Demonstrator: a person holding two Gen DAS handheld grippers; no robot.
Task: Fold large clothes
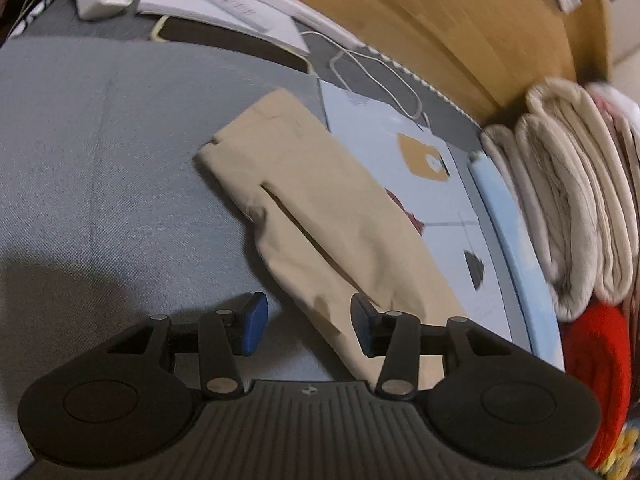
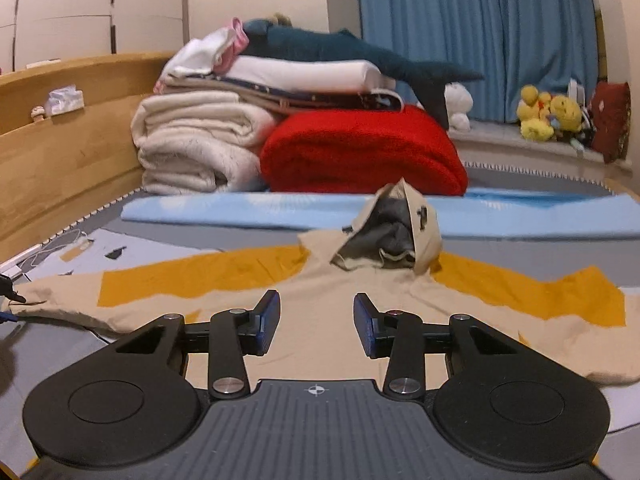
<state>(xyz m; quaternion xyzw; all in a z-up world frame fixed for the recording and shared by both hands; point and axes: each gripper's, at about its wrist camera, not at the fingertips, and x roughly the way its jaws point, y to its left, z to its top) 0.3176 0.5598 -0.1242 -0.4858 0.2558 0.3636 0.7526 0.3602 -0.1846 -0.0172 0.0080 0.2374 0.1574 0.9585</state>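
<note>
A beige hooded jacket (image 2: 320,312) lies spread flat on the bed, its hood (image 2: 396,232) standing up with a grey lining. One beige sleeve (image 1: 320,216) stretches diagonally across the left wrist view, cuff at the far end. My left gripper (image 1: 308,322) is open and empty, hovering over the near part of that sleeve. My right gripper (image 2: 316,322) is open and empty, low over the jacket's body, facing the hood.
A grey bed cover (image 1: 100,140) and a patterned sheet with orange shapes (image 2: 200,276) lie under the jacket. Folded white blankets (image 2: 192,144), a red blanket (image 2: 360,148) and a shark plush (image 2: 340,48) are stacked at the wooden bed wall (image 2: 60,152). White cables (image 1: 376,76) and remotes (image 1: 236,10) lie at the bed edge.
</note>
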